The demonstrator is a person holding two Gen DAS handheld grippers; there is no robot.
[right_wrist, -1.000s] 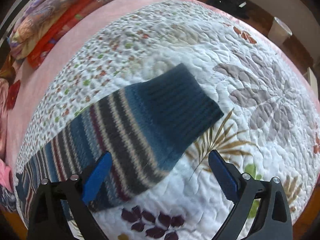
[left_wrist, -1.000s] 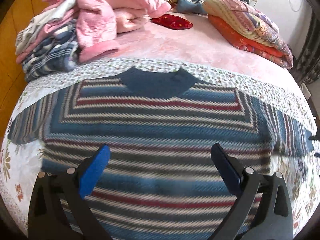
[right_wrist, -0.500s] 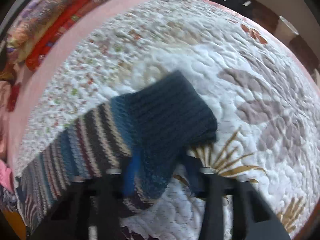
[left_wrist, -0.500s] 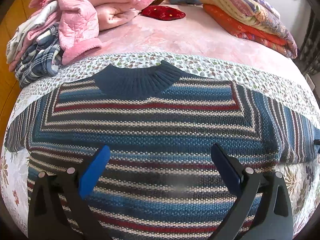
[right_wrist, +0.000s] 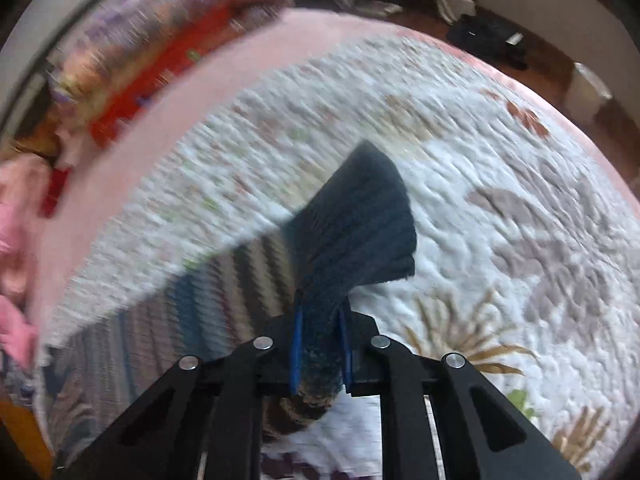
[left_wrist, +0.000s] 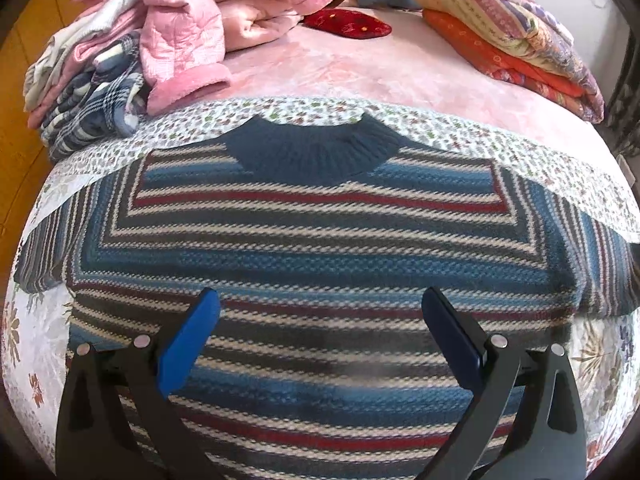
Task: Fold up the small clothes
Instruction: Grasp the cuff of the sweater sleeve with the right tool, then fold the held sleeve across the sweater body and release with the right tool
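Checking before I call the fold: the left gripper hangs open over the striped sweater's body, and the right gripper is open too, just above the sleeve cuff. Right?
Not quite. The right gripper is shut on the sleeve cuff, which bunches between its fingers in the right wrist view. The left gripper does hang open over the striped sweater.

My right gripper point(right_wrist: 320, 354), open above the sweater point(left_wrist: 320, 280) a second ago, has now clamped its sleeve cuff point(right_wrist: 360, 224) and lifted it off the quilt point(right_wrist: 500, 160).

A sweater point(left_wrist: 320, 248) lies on the quilt point(left_wrist: 440, 128), clothes pile point(left_wrist: 160, 40) behind.
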